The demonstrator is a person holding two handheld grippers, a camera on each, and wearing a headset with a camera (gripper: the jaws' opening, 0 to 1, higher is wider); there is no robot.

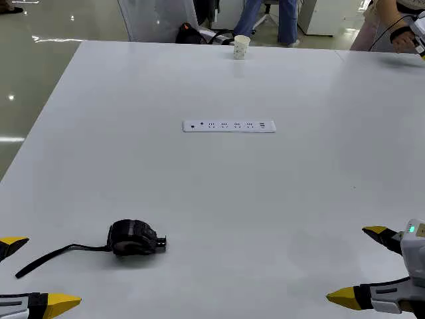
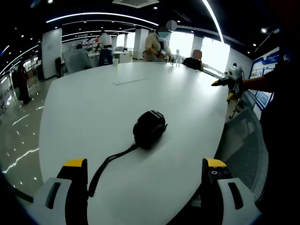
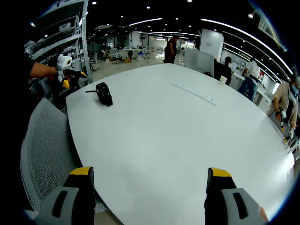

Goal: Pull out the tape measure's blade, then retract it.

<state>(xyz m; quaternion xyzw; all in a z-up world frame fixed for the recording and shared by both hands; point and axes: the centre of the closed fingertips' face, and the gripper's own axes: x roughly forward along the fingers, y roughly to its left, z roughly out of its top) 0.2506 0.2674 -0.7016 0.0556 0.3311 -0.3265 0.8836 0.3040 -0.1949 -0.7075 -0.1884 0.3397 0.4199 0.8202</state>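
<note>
Both pairs of jaws gape wide and empty at the near edge of the white desk [image 1: 265,193]. Squat black tape measure [image 1: 135,238] lies just ahead of the left gripper [image 1: 38,271], strap [image 1: 48,258] trailing towards it; right gripper [image 1: 358,264] sits well apart.

- Bright, even overhead light is washing the white table [image 1: 265,199] in the head view, leaving only a faint, soft shadow beneath the tape measure [image 1: 135,237].
- Glare spots are glinting off the glossy floor [image 1: 26,60] at the left.
- Fisheye distortion is bowing the table's edge in both gripper views. The ceiling light strips [image 2: 93,15] are curving, and the windows [image 2: 213,54] are blowing out.
</note>
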